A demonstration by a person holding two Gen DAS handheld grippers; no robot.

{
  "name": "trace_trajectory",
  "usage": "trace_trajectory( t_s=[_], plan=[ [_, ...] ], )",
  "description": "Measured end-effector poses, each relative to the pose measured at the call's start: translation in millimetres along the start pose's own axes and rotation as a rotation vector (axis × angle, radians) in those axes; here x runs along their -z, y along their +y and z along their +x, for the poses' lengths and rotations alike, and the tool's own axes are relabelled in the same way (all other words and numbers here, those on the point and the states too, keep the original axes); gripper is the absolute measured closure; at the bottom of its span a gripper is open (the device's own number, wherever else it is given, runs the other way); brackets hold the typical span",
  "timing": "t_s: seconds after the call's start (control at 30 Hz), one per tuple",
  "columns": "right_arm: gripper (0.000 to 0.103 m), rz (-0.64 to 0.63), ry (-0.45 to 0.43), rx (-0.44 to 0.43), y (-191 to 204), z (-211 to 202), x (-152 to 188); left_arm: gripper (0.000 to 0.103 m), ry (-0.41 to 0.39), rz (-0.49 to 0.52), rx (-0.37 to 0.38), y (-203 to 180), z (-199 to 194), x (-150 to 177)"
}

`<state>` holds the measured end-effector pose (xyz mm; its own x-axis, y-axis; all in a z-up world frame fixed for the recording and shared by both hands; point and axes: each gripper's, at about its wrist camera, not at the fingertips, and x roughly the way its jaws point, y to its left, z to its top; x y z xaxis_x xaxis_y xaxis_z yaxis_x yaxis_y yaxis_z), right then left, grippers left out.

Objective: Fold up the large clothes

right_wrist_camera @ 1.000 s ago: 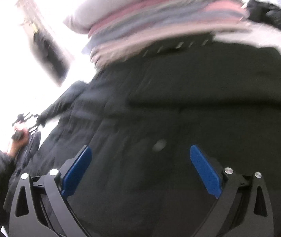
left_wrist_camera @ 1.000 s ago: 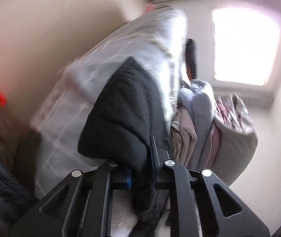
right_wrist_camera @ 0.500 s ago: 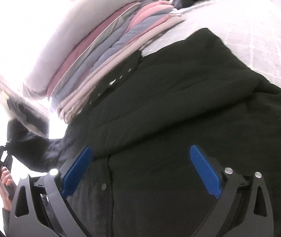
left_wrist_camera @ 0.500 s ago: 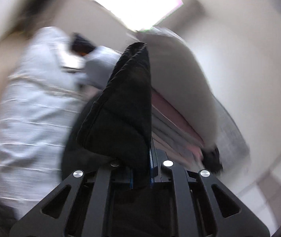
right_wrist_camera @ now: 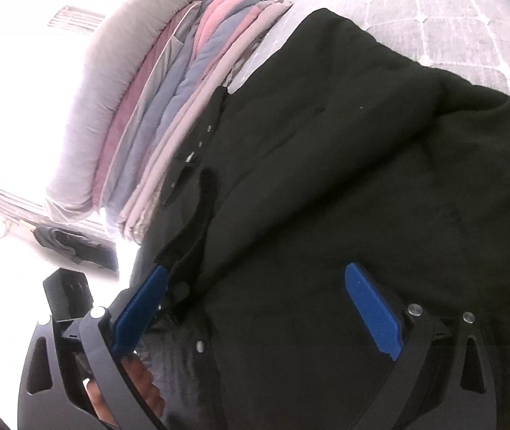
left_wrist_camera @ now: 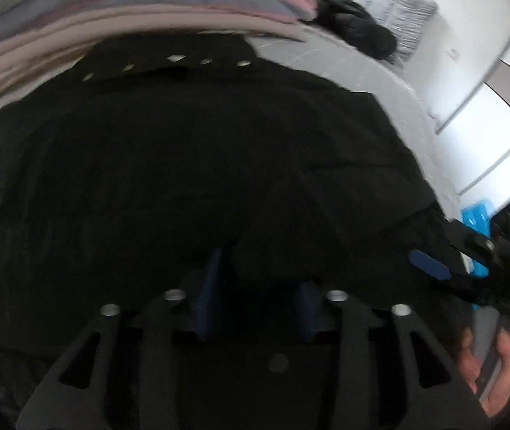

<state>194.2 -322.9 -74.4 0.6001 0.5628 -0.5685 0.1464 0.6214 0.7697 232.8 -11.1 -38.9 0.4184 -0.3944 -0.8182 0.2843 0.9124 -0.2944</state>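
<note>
A large black padded coat (left_wrist_camera: 219, 150) lies spread on the bed and fills both views; in the right wrist view the coat (right_wrist_camera: 380, 161) shows a row of snaps along its edge. My left gripper (left_wrist_camera: 258, 294) points down onto it. Its jaws are opening, and a black fold of the coat still bulges between the blue pads (left_wrist_camera: 210, 283). My right gripper (right_wrist_camera: 255, 311) hovers open and wide just above the coat, nothing gripped. From the left wrist view the right gripper (left_wrist_camera: 452, 240) is at the coat's right edge, with a hand (left_wrist_camera: 488, 362) behind it.
A stack of folded pink, blue and beige clothes (right_wrist_camera: 183, 100) under a grey cushion (right_wrist_camera: 104, 82) lies right beside the coat. Grey quilted bed cover (right_wrist_camera: 452, 18) shows beyond it. Another dark garment (left_wrist_camera: 355, 32) is heaped farther back. White wall and cupboard (left_wrist_camera: 477, 107) stand at right.
My left gripper swung the black coat part it held down onto the coat and its jaws have parted. The right gripper rolled a little and stayed open over the coat.
</note>
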Motion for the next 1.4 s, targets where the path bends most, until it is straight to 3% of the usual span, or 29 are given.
trace_trajectory(
  t_s=[0.1,0.13,0.2,0.27,0.3,0.37,0.47,0.53,0.57,0.6,0.67,0.8,0.83,0.87,0.9,0.93,1.03,1.1,1.23,1.33,1.4],
  plan=[
    [0.007,-0.106,-0.039,0.05,22.1,-3.8,5.5,0.061,-0.05,0.015,0.025,-1.1,-33.9,0.3],
    [0.007,-0.177,-0.059,0.081,34.3,-6.8,7.2,0.056,-0.092,0.023,0.031,2.5,-52.5,1.5],
    [0.007,-0.42,-0.132,0.182,80.4,-7.9,15.7,0.045,-0.182,0.008,0.042,15.3,-90.2,6.5],
    [0.007,-0.61,-0.186,0.21,122.3,-3.2,25.6,0.039,-0.26,-0.04,0.07,43.2,-117.7,9.5],
    [0.007,-0.658,-0.196,0.196,137.7,1.9,26.6,0.034,-0.289,-0.066,0.078,54.9,-129.1,12.3],
    [0.007,-0.698,-0.14,0.08,161.5,20.5,23.9,0.026,-0.338,-0.164,0.045,99.6,-148.9,18.3],
    [0.007,-0.668,0.118,-0.053,176.0,75.0,19.7,0.025,-0.29,-0.314,0.021,157.3,-145.7,25.4],
    [0.007,-0.642,0.253,0.027,165.9,110.4,21.6,0.025,-0.228,-0.407,-0.042,188.0,-127.8,34.8],
    [0.007,-0.63,0.299,0.117,151.4,128.0,21.9,0.025,-0.187,-0.444,-0.053,200.3,-114.3,37.9],
    [0.01,-0.619,0.328,0.174,134.5,141.6,21.0,0.028,-0.144,-0.483,-0.008,216.3,-99.2,44.3],
    [0.011,-0.639,0.323,0.164,125.1,145.1,18.9,0.029,-0.15,-0.491,0.019,224.5,-92.0,49.1],
    [0.011,-0.667,0.221,0.147,152.7,105.5,20.5,0.025,-0.148,-0.414,-0.044,199.8,-111.3,41.6],
    [0.011,-0.715,0.193,0.201,155.1,102.5,23.5,0.019,-0.155,-0.382,-0.081,194.4,-113.4,40.4],
    [0.011,-0.728,0.216,0.253,152.5,112.4,26.2,0.016,-0.15,-0.373,-0.127,194.8,-111.7,40.8],
    [0.011,-0.709,0.324,0.324,134.8,135.3,27.4,0.016,-0.136,-0.382,-0.142,197.5,-106.2,41.5],
    [0.011,-0.706,0.366,0.317,121.9,144.1,29.2,0.016,-0.108,-0.412,-0.116,203.3,-95.5,45.4],
    [0.011,-0.655,0.317,0.228,120.1,108.1,20.8,0.016,-0.102,-0.418,-0.115,195.8,-106.0,49.8],
    [0.011,-0.645,0.261,0.169,116.7,61.7,15.9,0.016,-0.076,-0.404,-0.11,189.4,-125.7,53.7],
    [0.01,-0.595,0.193,0.19,67.7,-38.1,5.3,0.013,-0.083,-0.397,-0.081,183.6,-182.0,90.0],
    [0.01,-0.473,0.147,0.259,-7.3,-122.4,-4.0,0.013,-0.029,-0.423,-0.093,193.0,-212.7,140.0],
    [0.01,-0.395,0.132,0.269,-44.0,-153.7,-3.4,0.013,0.0,-0.45,-0.102,199.3,-223.2,166.4]
  ],
)
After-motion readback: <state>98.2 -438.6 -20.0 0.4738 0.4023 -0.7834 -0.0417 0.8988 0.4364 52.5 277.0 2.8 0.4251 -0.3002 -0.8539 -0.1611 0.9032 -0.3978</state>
